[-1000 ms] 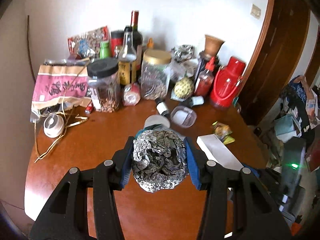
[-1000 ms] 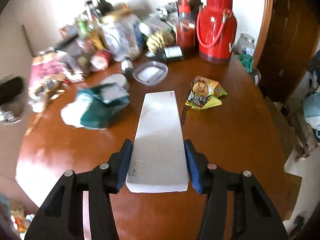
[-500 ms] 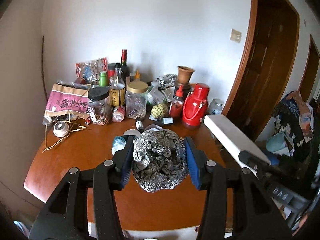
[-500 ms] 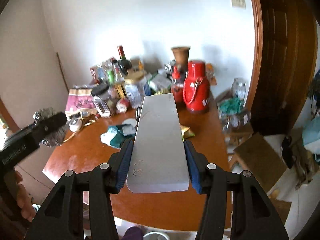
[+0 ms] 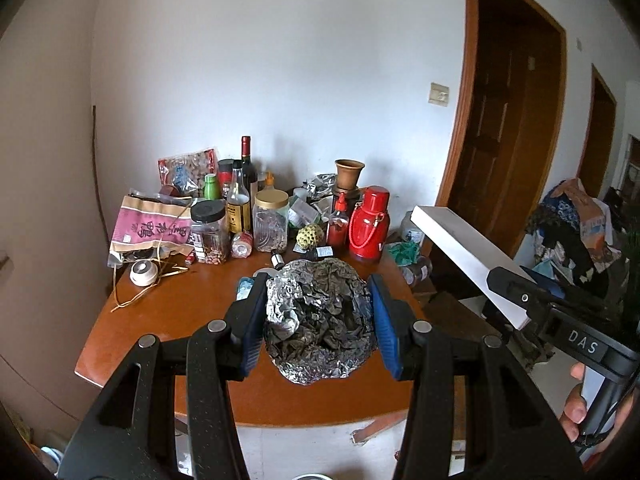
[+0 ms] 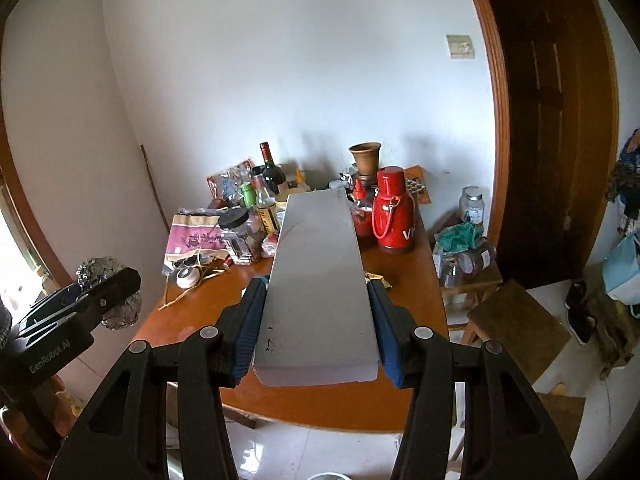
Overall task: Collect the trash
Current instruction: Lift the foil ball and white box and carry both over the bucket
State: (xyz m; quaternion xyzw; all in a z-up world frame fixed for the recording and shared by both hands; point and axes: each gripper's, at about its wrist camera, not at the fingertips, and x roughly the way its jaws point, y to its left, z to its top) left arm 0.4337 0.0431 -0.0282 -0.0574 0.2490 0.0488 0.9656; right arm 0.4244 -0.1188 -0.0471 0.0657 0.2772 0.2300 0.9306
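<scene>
Between the left gripper's (image 5: 318, 316) blue pads (image 5: 385, 326) sits a crumpled foil ball (image 5: 320, 320), pinched on both sides and bulging out front and below. Right gripper (image 6: 316, 320): jaws clamped on the near end of a long flat white box (image 6: 318, 280), the rest sticking straight out ahead, unsupported.

What changed: 1 second ago both grippers were low over the table (image 5: 168, 316), with the box apparently still on the wood. Now both loads are lifted clear and pulled back past the near table edge, and the cameras see the whole room. Jaw width looks the same on both, so no slip. Judgement: pickup is done for these 2 items, and this is the carry phase toward a bin.

Outward:
- Each gripper shows in the other's view. The box (image 5: 468, 260) is at the right of the left view, with the person's hand (image 5: 576, 408) on the handle below it. The foil ball (image 6: 108, 294) is at the far left of the right view.
- A white rim (image 6: 332, 476) shows at the bottom edge of both views, on the floor below the grippers. Possibly the bin, too little visible to tell.
- Left on the table: a teal wrapper (image 5: 245, 285) behind the foil and a snack packet (image 6: 378, 278) beside the box. Likely more trash.
- Bottles, jars and a red flask (image 5: 370, 222) stand at the back by the wall, well apart from both grippers.

Risk: the box is held at 1 end only, so it could pivot in the grip.
</scene>
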